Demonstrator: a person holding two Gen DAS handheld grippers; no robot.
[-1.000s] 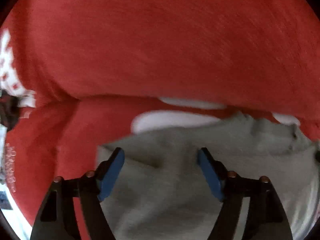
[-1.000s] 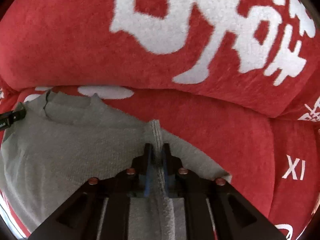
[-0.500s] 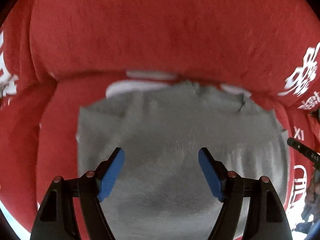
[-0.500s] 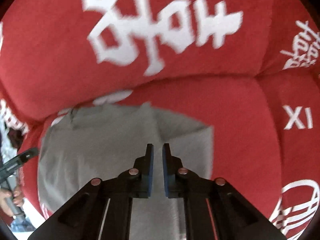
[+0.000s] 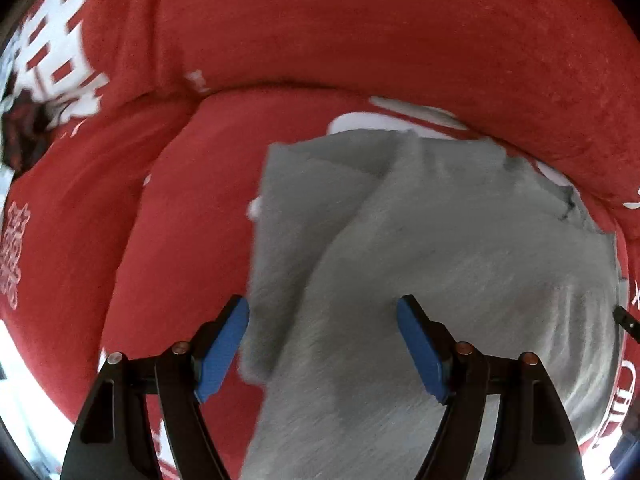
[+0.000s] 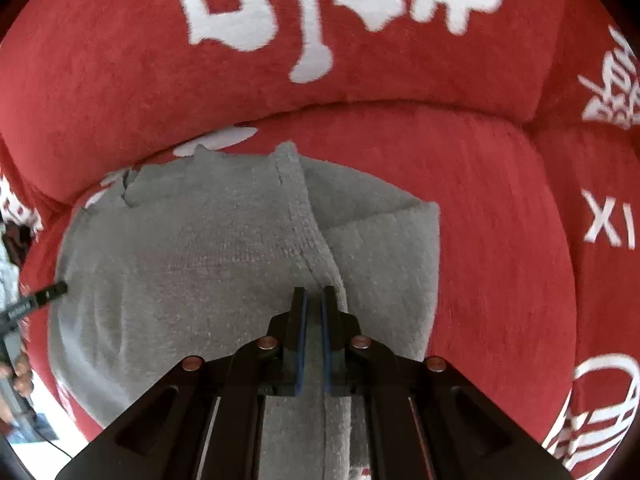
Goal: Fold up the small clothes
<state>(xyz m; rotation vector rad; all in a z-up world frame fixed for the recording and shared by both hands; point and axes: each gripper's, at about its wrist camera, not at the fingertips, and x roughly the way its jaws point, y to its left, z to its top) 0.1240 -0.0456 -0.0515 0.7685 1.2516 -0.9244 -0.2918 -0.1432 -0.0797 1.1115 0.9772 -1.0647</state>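
A small grey knit garment (image 5: 440,264) lies flat on a red cushion, its sides folded in over the body. It also shows in the right wrist view (image 6: 208,264), with a ribbed folded edge (image 6: 304,216) running down its middle. My left gripper (image 5: 323,340) is open and empty, just above the garment's left part. My right gripper (image 6: 313,308) has its jaws nearly together, with a thin gap and nothing between them, over the ribbed edge. The tip of the other gripper (image 6: 48,292) shows at the left of the right wrist view.
The red plush seat cushion (image 6: 500,208) has white printed characters. A red back cushion (image 6: 280,40) rises right behind the garment. A side cushion (image 5: 60,200) lies to the left. The seat's front edge and a pale floor (image 5: 24,392) show at lower left.
My right gripper has let go of the ribbed edge it held a second ago, and stays nearly shut. My left gripper has swung across the garment toward its left side, still open.
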